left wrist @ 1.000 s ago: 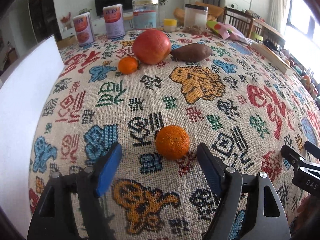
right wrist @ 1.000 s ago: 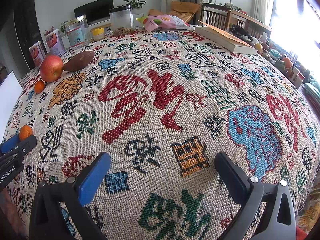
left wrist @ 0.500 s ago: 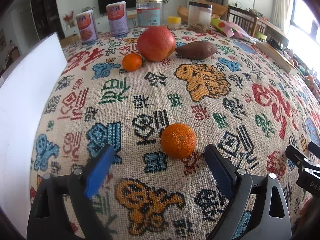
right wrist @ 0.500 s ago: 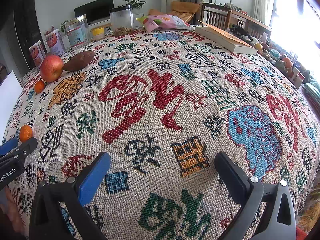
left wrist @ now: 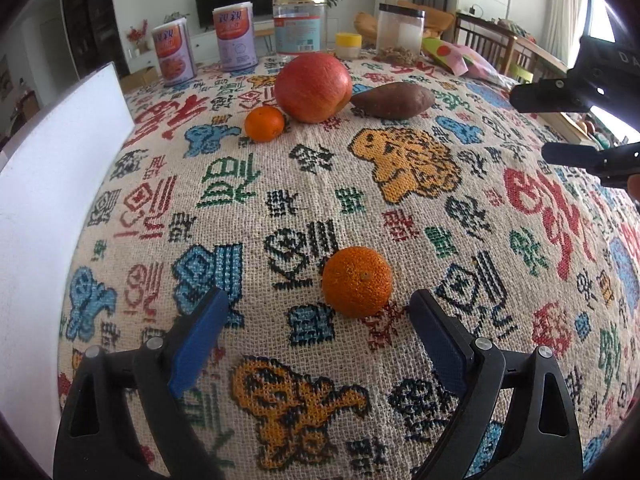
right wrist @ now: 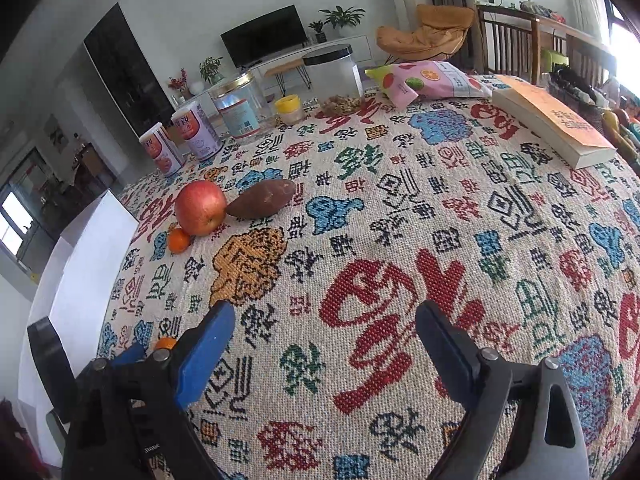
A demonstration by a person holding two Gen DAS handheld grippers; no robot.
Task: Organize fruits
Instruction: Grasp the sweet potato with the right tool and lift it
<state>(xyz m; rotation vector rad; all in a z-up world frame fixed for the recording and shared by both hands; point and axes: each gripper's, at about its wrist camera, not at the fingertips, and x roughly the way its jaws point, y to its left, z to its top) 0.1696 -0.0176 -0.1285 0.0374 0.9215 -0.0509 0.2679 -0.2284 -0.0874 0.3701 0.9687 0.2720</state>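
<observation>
Mandarin [left wrist: 357, 287] sits just ahead of wide-open left gripper [left wrist: 318, 312]; right gripper [right wrist: 325, 330], part-closing, holds nothing.

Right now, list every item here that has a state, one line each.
Left gripper: open, empty.
Right gripper: open, empty, jaws just narrowed.
Near tangerine: on the cloth, just ahead of the left jaws, untouched.
Clear jar: black lid on, upright.
Book: closed, flat.
Snack bag: lying down.

Left tongs [left wrist: 318, 312] spread wide, pitched downward. Right tongs [right wrist: 324, 332] just narrowing, nothing between, angled down.
</observation>
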